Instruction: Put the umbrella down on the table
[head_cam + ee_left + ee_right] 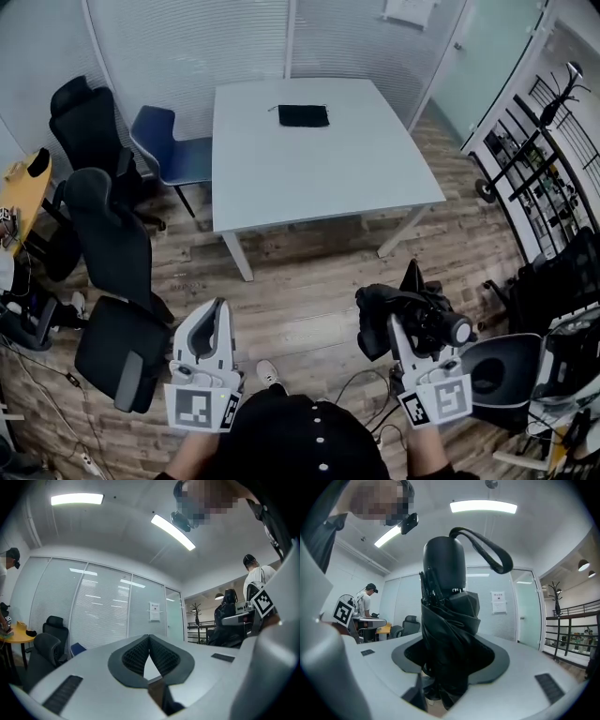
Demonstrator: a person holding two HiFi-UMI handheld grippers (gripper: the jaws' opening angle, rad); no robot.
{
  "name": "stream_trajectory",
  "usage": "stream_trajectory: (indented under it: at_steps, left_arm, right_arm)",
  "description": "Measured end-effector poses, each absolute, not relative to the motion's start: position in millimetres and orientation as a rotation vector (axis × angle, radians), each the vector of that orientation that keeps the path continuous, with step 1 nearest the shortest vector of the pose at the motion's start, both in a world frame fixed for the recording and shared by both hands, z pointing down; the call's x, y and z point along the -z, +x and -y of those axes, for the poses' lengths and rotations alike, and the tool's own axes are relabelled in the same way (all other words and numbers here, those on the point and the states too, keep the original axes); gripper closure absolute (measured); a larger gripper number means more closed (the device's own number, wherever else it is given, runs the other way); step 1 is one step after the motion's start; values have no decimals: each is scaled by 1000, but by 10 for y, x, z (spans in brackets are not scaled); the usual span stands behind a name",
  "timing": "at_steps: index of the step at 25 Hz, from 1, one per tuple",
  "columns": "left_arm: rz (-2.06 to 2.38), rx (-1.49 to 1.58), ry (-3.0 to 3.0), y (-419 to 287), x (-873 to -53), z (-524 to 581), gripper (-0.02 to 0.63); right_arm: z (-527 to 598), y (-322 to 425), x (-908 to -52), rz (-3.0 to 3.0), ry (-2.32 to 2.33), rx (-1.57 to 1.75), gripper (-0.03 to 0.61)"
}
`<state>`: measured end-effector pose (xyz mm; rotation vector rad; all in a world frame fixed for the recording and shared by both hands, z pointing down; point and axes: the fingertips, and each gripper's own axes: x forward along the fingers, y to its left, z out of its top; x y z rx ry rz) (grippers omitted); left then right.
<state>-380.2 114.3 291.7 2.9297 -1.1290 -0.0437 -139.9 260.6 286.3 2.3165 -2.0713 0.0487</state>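
A black folded umbrella (412, 317) with a wrist strap stands upright between the jaws of my right gripper (394, 328), which is shut on it. In the right gripper view the umbrella (447, 606) fills the middle and its strap loops over the top, while the right gripper (450, 656) clamps its lower folds. My left gripper (217, 307) hangs level over the wooden floor, shut and holding nothing. Seen from the left gripper (149, 638), its pads meet at the tip. The white table (375, 178) stands ahead of both grippers, some way off.
A black flat pouch (303, 115) lies on the table's far side. A blue chair (167, 148) and black office chairs (112, 244) stand to the left, with a yellow round table (23, 192) beyond. Another chair (506, 370) and a rack (553, 159) are on the right.
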Motion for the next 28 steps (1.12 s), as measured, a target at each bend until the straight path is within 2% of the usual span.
stream_trajectory:
  at_steps: [17, 28]
  left_arm:
    - [924, 10, 2966, -3772, -3132, -610, 598]
    - [899, 6, 2989, -3473, -3141, -455, 598]
  right_arm:
    - [-2342, -1524, -3028, 1974, 2466, -152, 327]
    - [-2259, -1125, -3140, 1900, 2573, -158, 327]
